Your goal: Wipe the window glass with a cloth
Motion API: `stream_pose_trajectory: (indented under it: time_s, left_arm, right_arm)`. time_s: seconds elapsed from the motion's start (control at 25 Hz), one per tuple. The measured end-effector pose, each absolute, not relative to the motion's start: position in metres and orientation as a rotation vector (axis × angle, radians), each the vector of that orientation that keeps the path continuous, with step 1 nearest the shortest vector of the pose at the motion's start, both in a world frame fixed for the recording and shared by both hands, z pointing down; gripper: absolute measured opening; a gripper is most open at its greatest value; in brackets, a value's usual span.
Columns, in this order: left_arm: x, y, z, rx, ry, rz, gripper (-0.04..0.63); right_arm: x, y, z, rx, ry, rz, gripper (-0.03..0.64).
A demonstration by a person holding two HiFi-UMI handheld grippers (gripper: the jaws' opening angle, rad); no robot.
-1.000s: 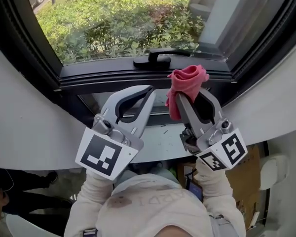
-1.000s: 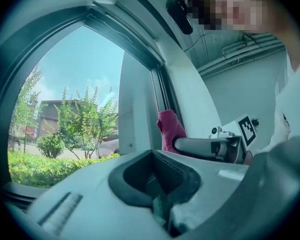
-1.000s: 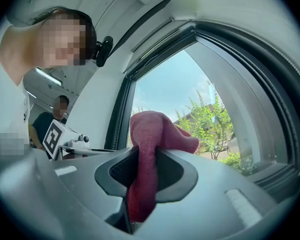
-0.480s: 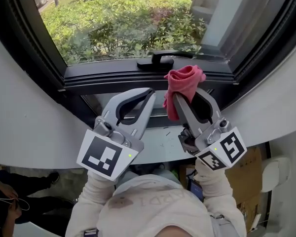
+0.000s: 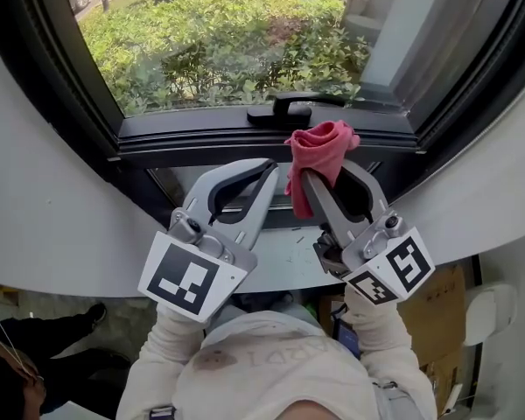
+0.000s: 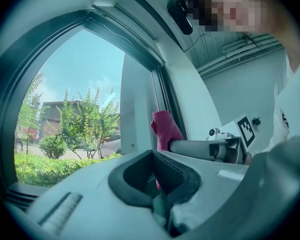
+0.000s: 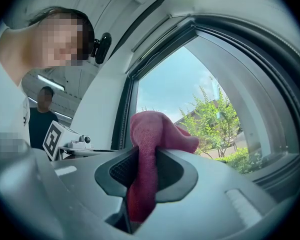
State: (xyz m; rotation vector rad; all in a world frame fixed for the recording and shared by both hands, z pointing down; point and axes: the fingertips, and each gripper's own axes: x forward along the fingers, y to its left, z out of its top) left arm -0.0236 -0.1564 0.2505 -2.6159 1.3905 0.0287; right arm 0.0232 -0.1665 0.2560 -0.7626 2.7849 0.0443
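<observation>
The right gripper has its jaws clamped on a pink cloth, which bunches up above the tips and hangs down between them. The cloth sits just below the black window handle, short of the window glass. Beside it, the left gripper has its jaws together with nothing in them.

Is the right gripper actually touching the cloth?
Touching. The right gripper view shows the right gripper shut on the cloth, both jaws pressing against it.
</observation>
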Motion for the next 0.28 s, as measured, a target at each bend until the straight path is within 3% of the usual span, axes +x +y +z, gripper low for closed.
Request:
stream_pose_trajectory:
  time_s: [0.28]
  left_arm:
    - [-0.0242,-0.1533,0.2495,-2.608,1.398,0.023,0.000]
  right_arm:
    - [0.0197,-0.1613,0.2571,-0.734,2.790,0.031,0.100]
